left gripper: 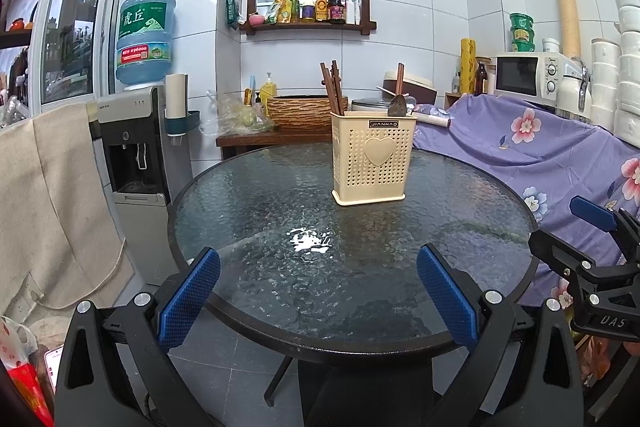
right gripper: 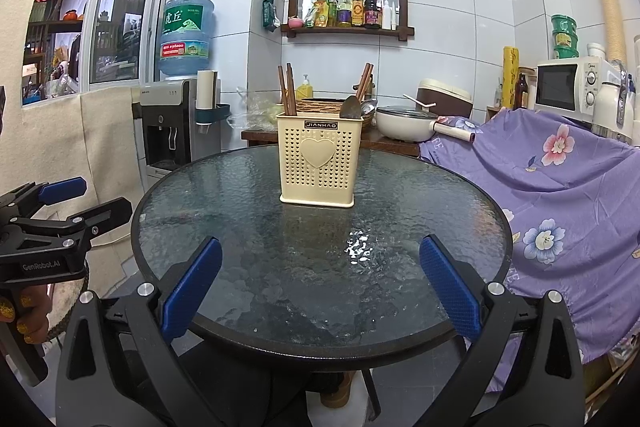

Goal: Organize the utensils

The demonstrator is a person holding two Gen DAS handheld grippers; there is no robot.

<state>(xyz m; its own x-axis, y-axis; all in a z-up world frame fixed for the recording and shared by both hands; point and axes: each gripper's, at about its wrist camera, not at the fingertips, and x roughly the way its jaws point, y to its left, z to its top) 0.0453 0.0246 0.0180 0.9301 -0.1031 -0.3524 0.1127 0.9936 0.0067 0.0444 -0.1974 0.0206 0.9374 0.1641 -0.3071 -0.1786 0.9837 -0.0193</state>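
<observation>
Holder (left gripper: 373, 159) upright on glass table (left gripper: 248, 211), chopsticks (left gripper: 333, 89) and spoon (left gripper: 397, 105) inside, left tongs (left gripper: 318, 293) and right tongs (right gripper: 320, 287) spread, empty

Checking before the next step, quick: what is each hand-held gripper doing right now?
Left hand-held gripper: open, holding nothing.
Right hand-held gripper: open, holding nothing.
</observation>
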